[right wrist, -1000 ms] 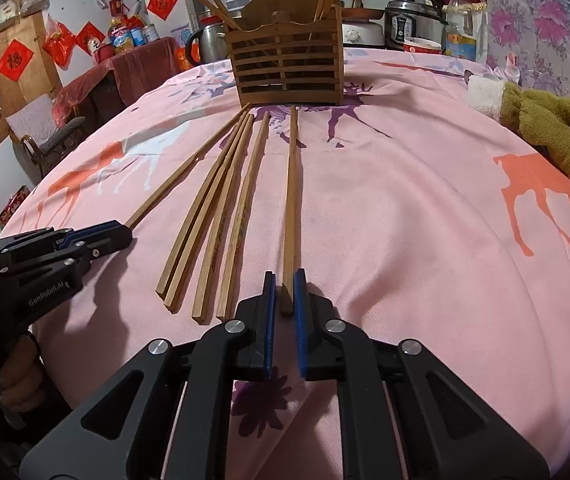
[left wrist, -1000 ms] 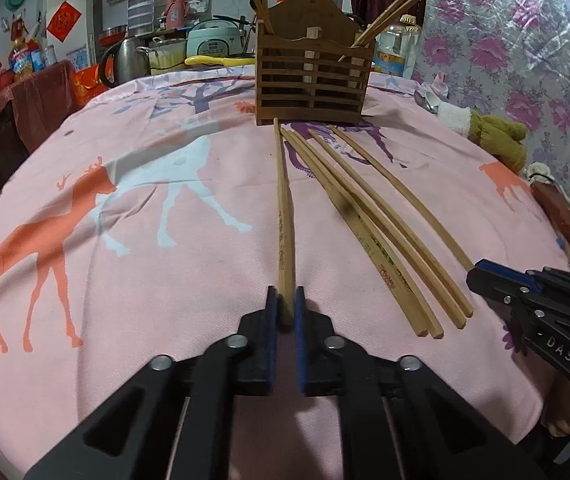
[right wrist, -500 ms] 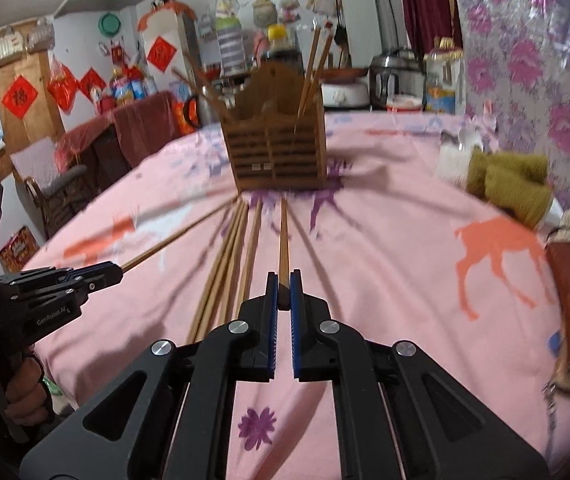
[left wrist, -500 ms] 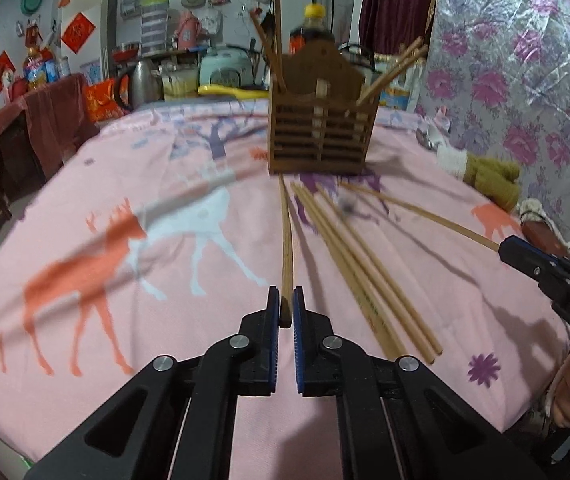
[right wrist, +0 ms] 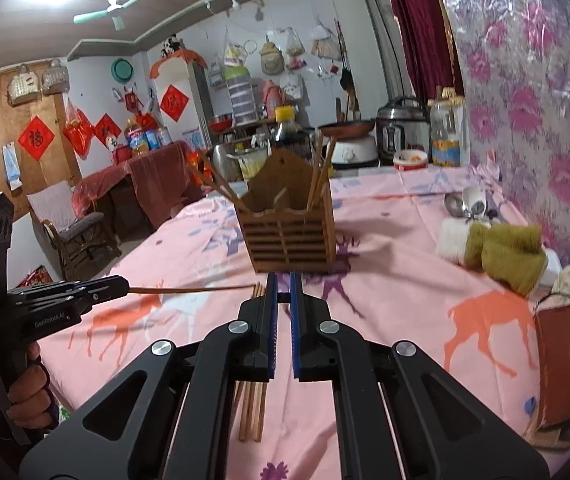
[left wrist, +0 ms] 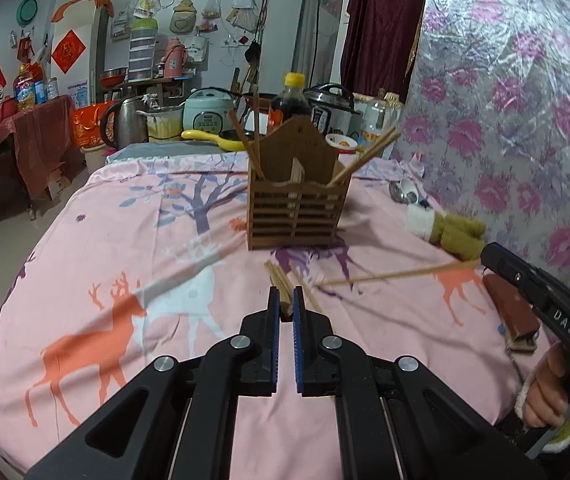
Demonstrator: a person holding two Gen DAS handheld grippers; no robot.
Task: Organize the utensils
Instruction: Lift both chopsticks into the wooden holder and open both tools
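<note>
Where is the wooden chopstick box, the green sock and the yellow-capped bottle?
wooden chopstick box (left wrist: 297, 216), left wrist view, on its slatted front wall.
green sock (right wrist: 509, 256), right wrist view, on its folded middle.
yellow-capped bottle (left wrist: 293, 98), left wrist view, on its dark neck under the cap.

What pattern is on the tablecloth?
Pink tablecloth with orange and white deer; clearest in the left wrist view.

White walls (right wrist: 85, 80), green ceiling fan (right wrist: 113, 10)

Pink deer-print tablecloth (left wrist: 125, 264). Olive/white knit gloves (right wrist: 501, 248) near right edge, brown wallet-like case (right wrist: 565, 364) closer in. Behind: dark sauce bottle (left wrist: 291, 100), kettle (left wrist: 125, 122), rice cookers (left wrist: 205, 114), yellow ladle (left wrist: 205, 136). Red decorations on the wall (right wrist: 171, 103).
</note>
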